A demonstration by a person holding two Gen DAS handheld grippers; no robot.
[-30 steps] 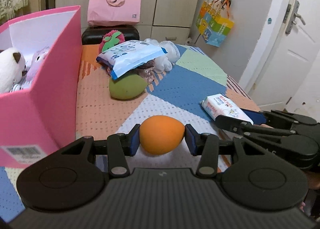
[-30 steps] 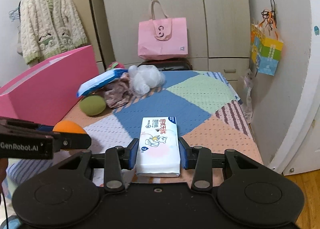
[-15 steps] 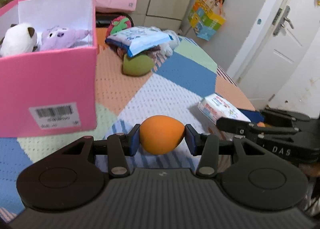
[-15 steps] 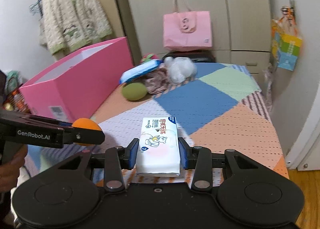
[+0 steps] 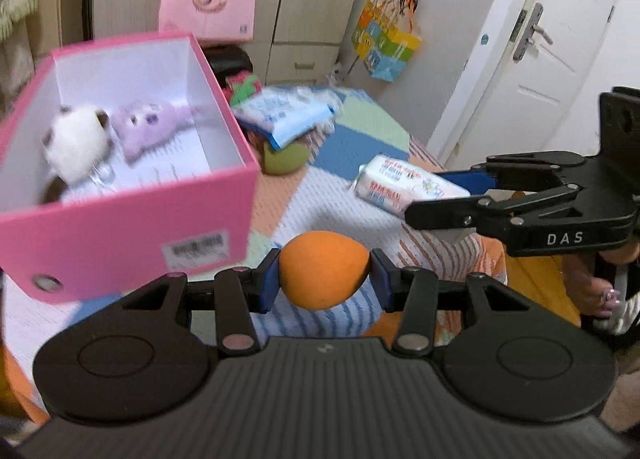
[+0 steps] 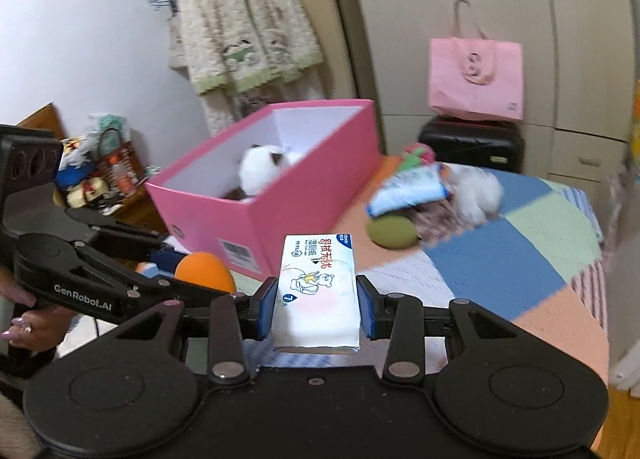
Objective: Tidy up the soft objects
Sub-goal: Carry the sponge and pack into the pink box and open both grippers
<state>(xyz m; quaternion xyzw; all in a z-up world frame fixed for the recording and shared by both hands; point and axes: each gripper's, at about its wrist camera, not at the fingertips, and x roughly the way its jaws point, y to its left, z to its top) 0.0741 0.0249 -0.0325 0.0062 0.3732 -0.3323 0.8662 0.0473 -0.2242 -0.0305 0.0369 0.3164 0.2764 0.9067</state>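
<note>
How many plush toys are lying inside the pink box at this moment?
2. A white plush with dark ears lies at the left of the pink box; a purple plush lies beside it, on its right. Others may be hidden behind the box's near wall.

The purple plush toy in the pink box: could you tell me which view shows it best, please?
The left wrist view: it looks down into the pink box, showing the purple plush toy beside the white plush. In the right wrist view the white plush hides it.

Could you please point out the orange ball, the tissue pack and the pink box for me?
orange ball (image 5: 323, 269), left wrist view, middle of its front.
tissue pack (image 6: 316, 291), right wrist view, printed top face.
pink box (image 5: 132, 227), left wrist view, near outer wall.
</note>
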